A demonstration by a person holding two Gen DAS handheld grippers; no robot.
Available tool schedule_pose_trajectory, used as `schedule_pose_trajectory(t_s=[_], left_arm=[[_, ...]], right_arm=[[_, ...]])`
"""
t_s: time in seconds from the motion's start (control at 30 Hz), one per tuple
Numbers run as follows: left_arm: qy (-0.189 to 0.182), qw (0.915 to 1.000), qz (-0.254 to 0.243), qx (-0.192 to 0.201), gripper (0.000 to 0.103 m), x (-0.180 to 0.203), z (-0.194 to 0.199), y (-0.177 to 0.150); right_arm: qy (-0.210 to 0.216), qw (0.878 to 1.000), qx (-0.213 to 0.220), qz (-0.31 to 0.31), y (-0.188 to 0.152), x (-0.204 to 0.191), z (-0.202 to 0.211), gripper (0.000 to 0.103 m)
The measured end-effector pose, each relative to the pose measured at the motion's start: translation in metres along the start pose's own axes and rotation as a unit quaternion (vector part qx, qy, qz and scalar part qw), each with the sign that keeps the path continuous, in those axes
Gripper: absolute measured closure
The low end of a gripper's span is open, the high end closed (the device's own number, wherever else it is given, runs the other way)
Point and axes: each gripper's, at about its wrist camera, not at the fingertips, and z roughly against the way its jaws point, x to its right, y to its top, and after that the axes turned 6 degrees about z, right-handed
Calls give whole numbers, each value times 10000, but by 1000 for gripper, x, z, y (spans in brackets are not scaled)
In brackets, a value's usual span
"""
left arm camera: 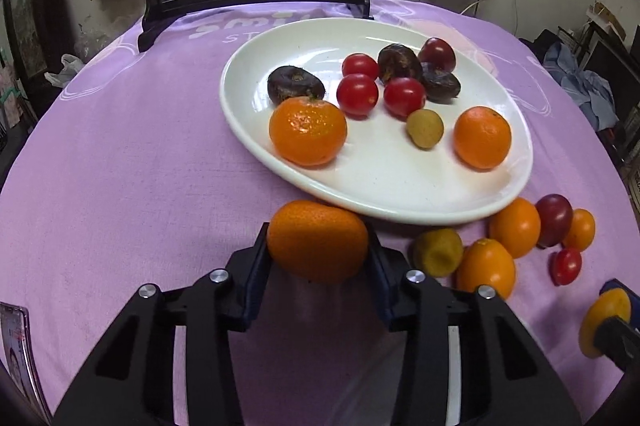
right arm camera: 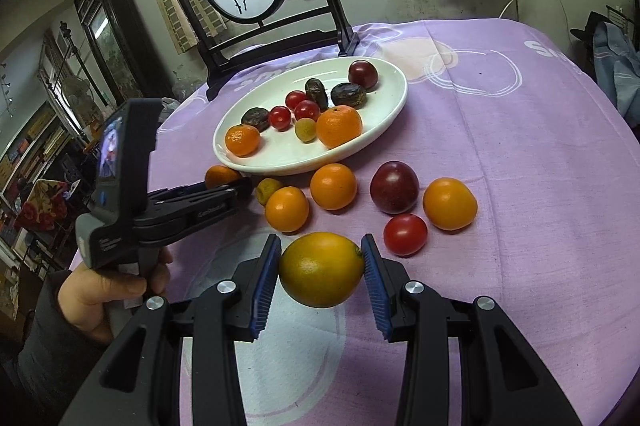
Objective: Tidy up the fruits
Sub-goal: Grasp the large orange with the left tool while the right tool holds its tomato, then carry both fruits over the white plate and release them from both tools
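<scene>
Left wrist view, right tongs cropped

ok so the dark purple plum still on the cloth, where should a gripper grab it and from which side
Probably across the plum's round middle, coming down from above and the near side. One finger fits the open gap toward the orange fruit on its left, the other the gap before the orange fruit on its right. The cherry tomato sits close in front, so a low frontal approach would likely bump it.
</scene>
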Motion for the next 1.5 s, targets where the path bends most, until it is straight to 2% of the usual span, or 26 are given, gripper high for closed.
schedule_pose_trajectory(t_s=[0.17, 0.3, 0.4, 0.57, 0.67, 0.77, 0.83, 0.93, 1.03, 1.17, 1.2, 1.23, 1.27, 1.3, 1.4, 1.5], left_arm=[[-74, 9999, -27, -79, 60, 1, 17, -7], [-491, 9987, -109, -41, 60, 6, 47, -9], [-712, 9970, -205, 206, 60, 11, 74, -2], [-862, 9939, -271, 640, 60, 17, 108, 20], [-773, 9937, -236, 772, 60, 19, 107, 33], [-702, 9944, -179, 769, 60, 23, 89, 48], [-489, 9966, -89, 650, 60, 24, 67, 59], [-369, 9982, 45, 461, 60, 22, 37, 73], [-83, 9994, 92, 311, 60, 20, 11, 88], [45, 9995, 244, 184, 58, 17, -10, 101], [70, 9994, 274, 189, 54, 17, -11, 103], [150, 9991, 310, 257, 44, 16, -10, 104], [234, 9986, 319, 362, 38, 16, -5, 105], [288, 9980, 303, 468, 38, 16, 0, 104], [243, 9973, 255, 645, 37, 18, 23, 97], [186, 9966, 243, 770, 32, 21, 43, 86]], right_arm=[[-15, 10000, 37, 15, 0, -1, 1, 61], [113, 9995, 297, 2, 1, -2, 8, 61], [177, 9972, 730, -9, 8, -4, 22, 61], [157, 9963, 850, 28, 37, -9, 29, 61], [125, 9959, 877, 158, 62, -14, 22, 61], [97, 9964, 807, 228, 87, -18, 3, 61], [135, 9975, 683, 112, 102, -16, -16, 61], [164, 9984, 541, 34, 116, -12, -42, 61], [-93, 9991, 415, -20, 125, -7, -72, 61], [8, 9987, 98, -497, 133, 10, -102, 59], [45, 9983, 74, -578, 133, 13, -104, 58], [59, 9979, 65, -643, 133, 15, -105, 54], [56, 9975, 112, -696, 132, 17, -103, 46], [48, 9974, 157, -708, 130, 18, -100, 43], [81, 9975, 224, -663, 121, 17, -88, 43], [170, 9971, 296, -674, 109, 16, -73, 43]])
